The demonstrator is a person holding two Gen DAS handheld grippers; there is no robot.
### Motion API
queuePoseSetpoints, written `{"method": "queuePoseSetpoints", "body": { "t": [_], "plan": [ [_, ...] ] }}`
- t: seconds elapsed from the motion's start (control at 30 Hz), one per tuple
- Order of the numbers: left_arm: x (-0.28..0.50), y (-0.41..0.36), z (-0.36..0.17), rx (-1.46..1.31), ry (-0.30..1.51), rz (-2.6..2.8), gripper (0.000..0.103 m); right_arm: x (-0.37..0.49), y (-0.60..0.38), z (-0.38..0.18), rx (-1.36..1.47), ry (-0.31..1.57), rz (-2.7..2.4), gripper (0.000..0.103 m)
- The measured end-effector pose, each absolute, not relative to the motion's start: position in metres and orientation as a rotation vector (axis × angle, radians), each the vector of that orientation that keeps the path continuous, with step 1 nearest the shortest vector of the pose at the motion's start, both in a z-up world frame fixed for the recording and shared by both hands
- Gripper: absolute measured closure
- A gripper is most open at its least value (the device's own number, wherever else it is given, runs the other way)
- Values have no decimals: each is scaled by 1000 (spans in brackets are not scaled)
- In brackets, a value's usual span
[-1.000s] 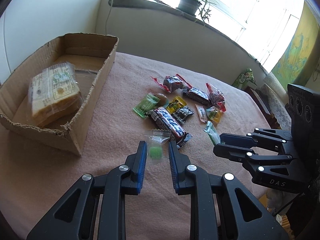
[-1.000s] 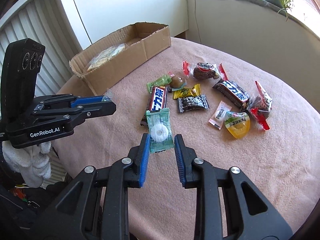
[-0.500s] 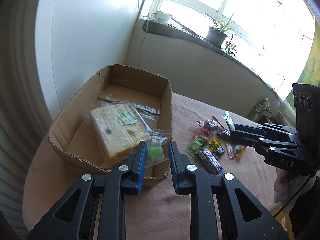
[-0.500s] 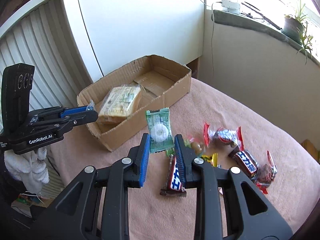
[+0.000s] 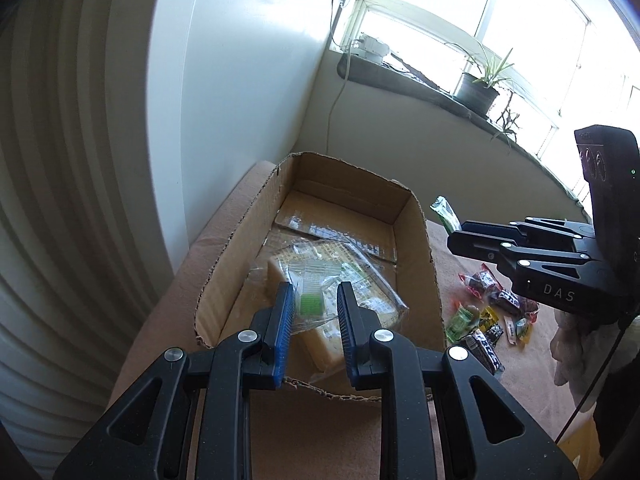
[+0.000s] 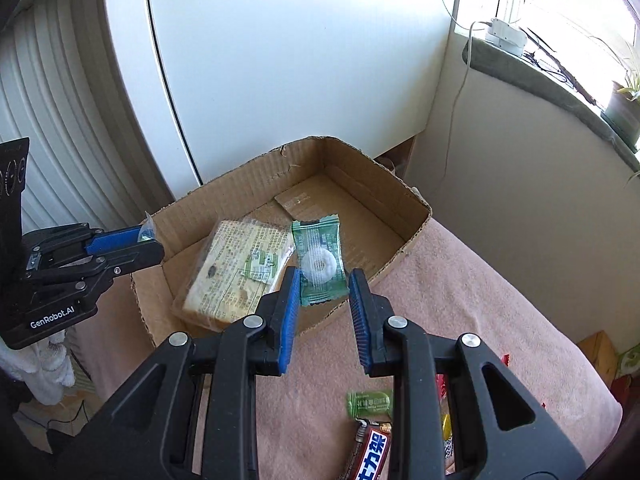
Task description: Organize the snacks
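Both grippers hang above the cardboard box (image 6: pixel 360 184), and each one carries a small sweet, I think so that two pieces can be dropped in one trip. The left gripper (image 5: pixel 312 312) is closed almost fully on a clear packet with a green candy (image 5: pixel 310 302); it pinches only the thin edge of the wrapper, so the packet sticks up between the blue pads. It points down over the near end of the box, just above the wrapped bread (image 5: pixel 320 280) that already lies inside.

The right gripper (image 6: pixel 324 292) is also nearly closed, on a green packet with a white ring candy (image 6: pixel 320 260). This one too is held by its lower seam, which is why the packet stands upright before the camera. It hovers over the near wall of the box, beside the bread.

The other snacks (image 5: pixel 488 320) are on the pink cloth of the bench (image 6: pixel 460 300), well apart from the box; they wait for their turn, it seems. A candy bar (image 6: pixel 370 452) lies there under the right gripper. Next both need only to open, I judge; the light packets may flutter sideways.
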State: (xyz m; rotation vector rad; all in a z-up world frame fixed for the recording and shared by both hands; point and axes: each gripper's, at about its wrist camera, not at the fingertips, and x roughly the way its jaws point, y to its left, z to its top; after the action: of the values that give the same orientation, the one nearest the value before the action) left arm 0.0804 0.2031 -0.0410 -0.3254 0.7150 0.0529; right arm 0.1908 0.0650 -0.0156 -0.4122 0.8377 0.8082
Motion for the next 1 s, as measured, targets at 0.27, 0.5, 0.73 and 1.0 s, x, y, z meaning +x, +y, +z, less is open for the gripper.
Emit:
{"method": "queuePoseSetpoints", "body": {
  "t": [0.27,0.5,0.73,1.0],
  "plan": [
    [86,210,-45,-307,730,64,82,207,94,-28,-444,863,794,77],
    [89,210,-47,-310,737,76,82,218,106,-42,-450,886,788,77],
    [92,208,-44,-300,739,84,80,222,104,-41,-427,880,796,75],
    [89,205,-43,-301,732,101,49,218,90,-30,-407,853,789,53]
  ]
}}
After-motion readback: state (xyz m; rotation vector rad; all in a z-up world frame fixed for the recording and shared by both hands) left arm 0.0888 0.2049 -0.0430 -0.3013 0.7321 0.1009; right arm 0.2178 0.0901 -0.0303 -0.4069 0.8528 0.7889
